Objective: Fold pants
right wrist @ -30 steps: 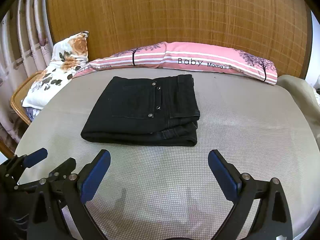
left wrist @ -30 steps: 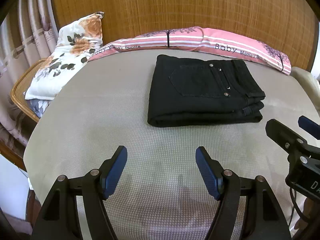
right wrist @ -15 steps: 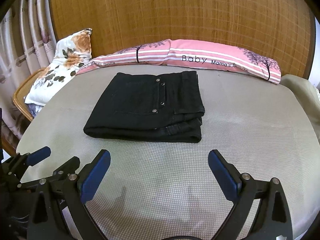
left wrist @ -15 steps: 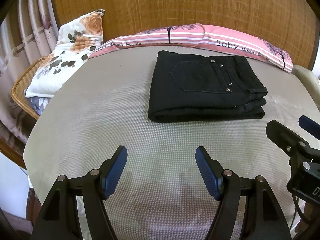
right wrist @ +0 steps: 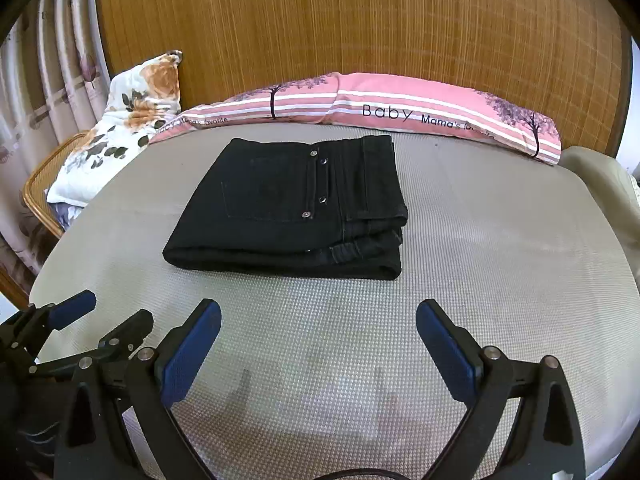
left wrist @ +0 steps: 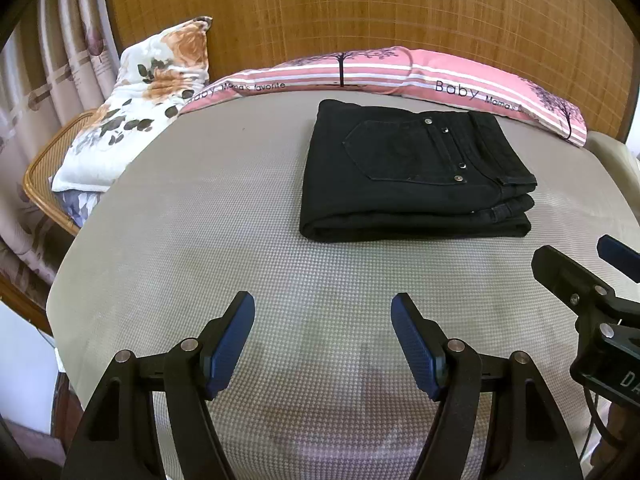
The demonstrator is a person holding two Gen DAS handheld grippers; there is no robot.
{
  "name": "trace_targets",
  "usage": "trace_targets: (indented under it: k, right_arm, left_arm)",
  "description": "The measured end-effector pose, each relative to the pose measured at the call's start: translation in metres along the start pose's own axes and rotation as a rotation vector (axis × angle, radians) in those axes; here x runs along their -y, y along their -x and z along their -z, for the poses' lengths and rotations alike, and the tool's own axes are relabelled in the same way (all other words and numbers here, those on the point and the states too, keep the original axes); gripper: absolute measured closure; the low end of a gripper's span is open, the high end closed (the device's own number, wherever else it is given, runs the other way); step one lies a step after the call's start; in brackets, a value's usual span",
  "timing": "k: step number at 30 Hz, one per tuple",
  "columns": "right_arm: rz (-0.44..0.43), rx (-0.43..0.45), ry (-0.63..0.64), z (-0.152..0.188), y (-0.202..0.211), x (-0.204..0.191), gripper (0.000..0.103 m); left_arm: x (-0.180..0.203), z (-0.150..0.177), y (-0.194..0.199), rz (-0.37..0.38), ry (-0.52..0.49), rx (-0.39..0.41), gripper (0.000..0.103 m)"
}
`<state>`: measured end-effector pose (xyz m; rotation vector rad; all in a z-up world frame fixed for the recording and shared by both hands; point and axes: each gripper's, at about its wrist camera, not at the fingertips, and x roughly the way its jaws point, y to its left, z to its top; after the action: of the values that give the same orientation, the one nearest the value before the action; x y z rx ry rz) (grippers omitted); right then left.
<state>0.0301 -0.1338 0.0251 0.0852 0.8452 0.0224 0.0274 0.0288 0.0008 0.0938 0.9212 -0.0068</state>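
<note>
Black pants (left wrist: 412,176) lie folded in a flat rectangular stack on the grey mat (left wrist: 224,208), back pocket and rivets on top; they also show in the right wrist view (right wrist: 292,208). My left gripper (left wrist: 323,320) is open and empty, hovering above the mat well in front of the pants. My right gripper (right wrist: 318,330) is open and empty, also short of the pants. The right gripper shows at the right edge of the left wrist view (left wrist: 592,284). The left gripper shows at the lower left of the right wrist view (right wrist: 100,320).
A long pink striped pillow (left wrist: 420,76) lies along the far edge of the mat against a woven bamboo wall (right wrist: 360,32). A floral pillow (left wrist: 136,104) rests on a rattan chair (left wrist: 44,176) at the left, beside curtains (left wrist: 48,64).
Both grippers have pulled back slightly and tilted; the pants sit a little lower in both views. The pants have not moved on the mat. Both grippers stay open.
</note>
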Motion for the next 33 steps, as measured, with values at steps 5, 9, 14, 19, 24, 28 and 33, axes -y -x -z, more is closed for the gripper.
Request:
trace_targets:
  k: [5,9,14,19,24,28,33]
  right_arm:
    - [0.0,-0.003,0.0,0.0006,-0.0006,0.0004,0.006]
    - [0.001,-0.004,-0.001,0.001,-0.0003,0.0003,0.006]
    - [0.004,-0.003,0.001,0.0013,-0.0013,0.0011,0.006]
    - [0.003,-0.007,0.004,0.0021,-0.0028,0.0019,0.006]
    - [0.001,-0.008,0.005,0.0025,-0.0034,0.0018,0.006]
    - [0.0,-0.008,0.003,0.0023,-0.0036,0.0023,0.006]
    - [0.0,-0.009,0.003,0.0023,-0.0038,0.0028,0.006]
  left_arm:
    - [-0.0004,-0.0004,-0.0003,0.0,-0.002,-0.001,0.032]
    - [-0.0001,0.0019,0.0,-0.002,-0.001,-0.004,0.032]
    - [0.0001,0.0031,-0.0013,-0.002,0.002,-0.008,0.032]
    - [0.0004,0.0034,-0.0017,-0.002,0.003,-0.007,0.032]
    - [0.0004,0.0036,-0.0014,-0.003,0.002,-0.007,0.032]
    - [0.0012,0.003,-0.0015,0.001,-0.001,-0.006,0.032]
    - [0.002,0.0027,-0.0016,0.001,-0.003,-0.005,0.032]
